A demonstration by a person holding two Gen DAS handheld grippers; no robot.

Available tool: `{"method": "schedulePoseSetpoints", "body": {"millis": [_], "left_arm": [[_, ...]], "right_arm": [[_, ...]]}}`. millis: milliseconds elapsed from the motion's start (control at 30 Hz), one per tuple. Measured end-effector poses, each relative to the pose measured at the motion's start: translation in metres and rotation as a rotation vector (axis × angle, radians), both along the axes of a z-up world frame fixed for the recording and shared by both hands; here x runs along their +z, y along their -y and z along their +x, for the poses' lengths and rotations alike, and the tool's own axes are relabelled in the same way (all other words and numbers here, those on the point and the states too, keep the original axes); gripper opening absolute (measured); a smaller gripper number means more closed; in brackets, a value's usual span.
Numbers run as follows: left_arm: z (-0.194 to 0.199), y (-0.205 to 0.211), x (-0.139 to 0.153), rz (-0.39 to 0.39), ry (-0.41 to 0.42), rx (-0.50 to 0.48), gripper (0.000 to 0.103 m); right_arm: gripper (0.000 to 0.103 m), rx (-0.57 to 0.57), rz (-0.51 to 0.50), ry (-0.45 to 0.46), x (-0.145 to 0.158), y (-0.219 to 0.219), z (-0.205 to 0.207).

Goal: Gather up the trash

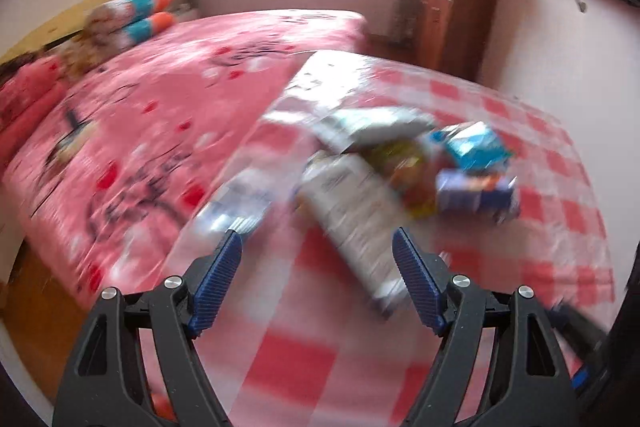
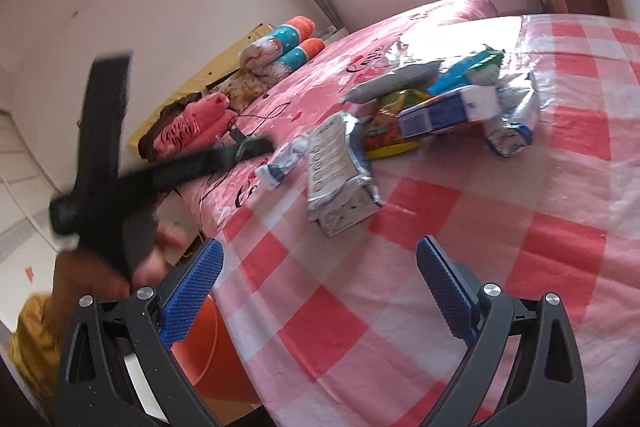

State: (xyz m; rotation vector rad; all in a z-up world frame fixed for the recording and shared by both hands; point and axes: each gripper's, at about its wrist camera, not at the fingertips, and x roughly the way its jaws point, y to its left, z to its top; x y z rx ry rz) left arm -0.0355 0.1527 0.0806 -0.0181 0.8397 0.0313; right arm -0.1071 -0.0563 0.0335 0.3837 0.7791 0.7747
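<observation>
A pile of trash lies on a table with a red and white checked cloth [image 2: 460,247]. It holds a flattened grey and white carton [image 2: 340,179], a yellow snack wrapper [image 2: 390,125], a blue and white carton [image 2: 448,111], a silver pouch [image 2: 396,77] and a small crumpled bottle [image 2: 282,161]. In the blurred left wrist view the grey carton [image 1: 356,215] lies just ahead of my open, empty left gripper [image 1: 318,243]. My right gripper [image 2: 318,247] is open and empty, short of the pile. The left gripper's body [image 2: 108,163] shows blurred at the left.
A bed with a pink cover [image 1: 152,115] runs along the table's left side. An orange bucket [image 2: 218,355] stands on the floor below the table edge. A brown cabinet [image 1: 456,19] stands at the back right under folded bedding.
</observation>
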Motion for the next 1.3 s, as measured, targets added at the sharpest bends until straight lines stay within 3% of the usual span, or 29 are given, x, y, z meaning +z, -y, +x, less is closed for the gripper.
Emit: {"method": "schedulePoseSetpoints", "body": {"millis": [133,300,433,567,667,733,833,1033,1300], "left_arm": [[0.067,0.007,0.013,-0.039,-0.039,-0.036,0.079],[0.149,0.015,0.011,0.051,-0.092,0.031,0.079],[0.208,0.005,-0.015,0.072,-0.188,0.131,0.077],[0.236,-0.006,-0.048,0.069,-0.295,0.204,0.069],[0.236,-0.007,-0.062,0.035,-0.341,0.196,0.068],[0.230,-0.003,-0.064,0.046,-0.330,0.181,0.068],[0.218,0.004,-0.064,0.024,-0.341,0.149,0.059],[0.183,0.038,-0.064,0.055,-0.334,0.058,0.049],[0.126,0.080,-0.064,0.022,-0.364,-0.078,0.047]], "right_arm": [[0.096,-0.022,0.025,-0.009,0.002,0.015,0.008],[0.096,-0.051,0.021,0.003,0.005,0.029,0.017],[0.096,-0.068,0.016,-0.003,0.003,0.038,0.019],[0.096,-0.082,0.010,-0.004,0.004,0.047,0.021],[0.096,-0.092,0.016,-0.014,0.000,0.052,0.025],[0.096,-0.103,0.019,-0.022,0.001,0.056,0.026],[0.096,-0.137,0.028,-0.037,-0.001,0.068,0.029],[0.096,-0.220,0.034,-0.053,-0.003,0.090,0.034],[0.096,-0.285,0.039,-0.073,-0.005,0.107,0.035]]}}
